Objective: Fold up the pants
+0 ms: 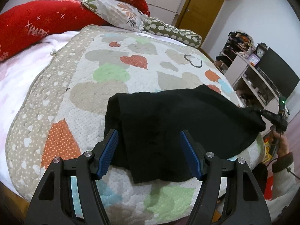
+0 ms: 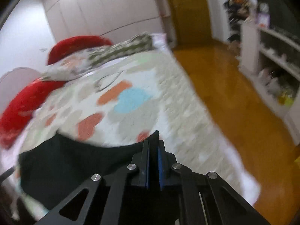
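Blue-padded left gripper (image 1: pixel 149 153) is hovering spread wide over black pants (image 1: pixel 168 123) lying on the heart quilt (image 1: pixel 105 67), while the right gripper (image 2: pixel 153 140) is pinching their corner

Even indoor light; right wrist view smeared, perhaps motion; edges bowed.

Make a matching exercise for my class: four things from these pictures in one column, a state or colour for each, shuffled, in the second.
Things:
1. left gripper
2. right gripper
3. black pants
4. door

States or colours:
A. lying on the heart-patterned quilt
B. wooden brown
C. shut on a corner of the fabric
D. open above the near edge of the fabric

Pairs: 1-D, 2-C, 3-A, 4-B
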